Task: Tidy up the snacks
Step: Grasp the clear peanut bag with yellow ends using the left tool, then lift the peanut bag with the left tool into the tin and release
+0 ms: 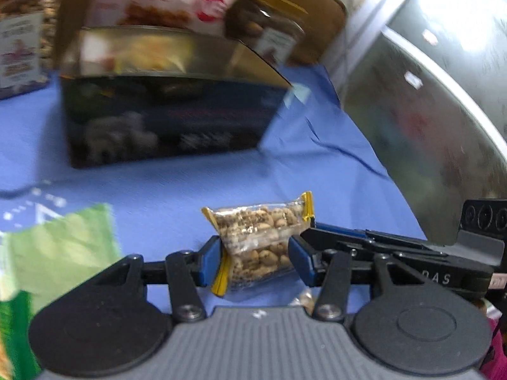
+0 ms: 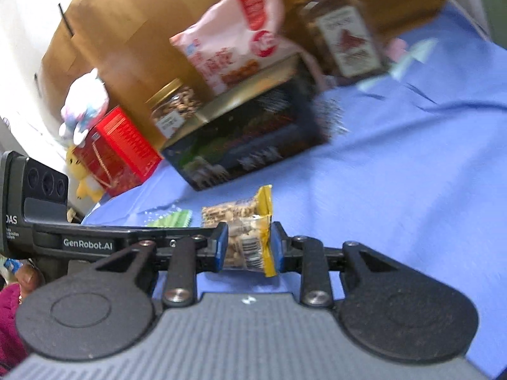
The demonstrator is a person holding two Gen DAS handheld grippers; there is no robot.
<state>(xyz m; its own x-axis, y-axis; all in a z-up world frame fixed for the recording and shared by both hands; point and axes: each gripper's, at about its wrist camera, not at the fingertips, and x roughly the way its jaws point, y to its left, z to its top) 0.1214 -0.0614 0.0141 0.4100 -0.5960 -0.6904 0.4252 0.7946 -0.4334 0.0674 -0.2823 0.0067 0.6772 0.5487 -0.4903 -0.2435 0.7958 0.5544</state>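
Clear nut packet (image 1: 258,247), yellow-edged: both grippers are pinching it above the blue cloth (image 1: 158,186). Left gripper (image 1: 258,259) and right gripper (image 2: 248,245) are clamping it between blue pads. Dark open box (image 1: 164,120) is sitting farther back, holding a pink-red snack bag (image 2: 234,41); nut jars are standing beside it.

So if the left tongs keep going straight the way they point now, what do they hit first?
Most likely the dark open box on the blue cloth. The left tongs, shut on a nut packet, point at its near wall across bare cloth. Depth is unclear, since the picture is blurred.
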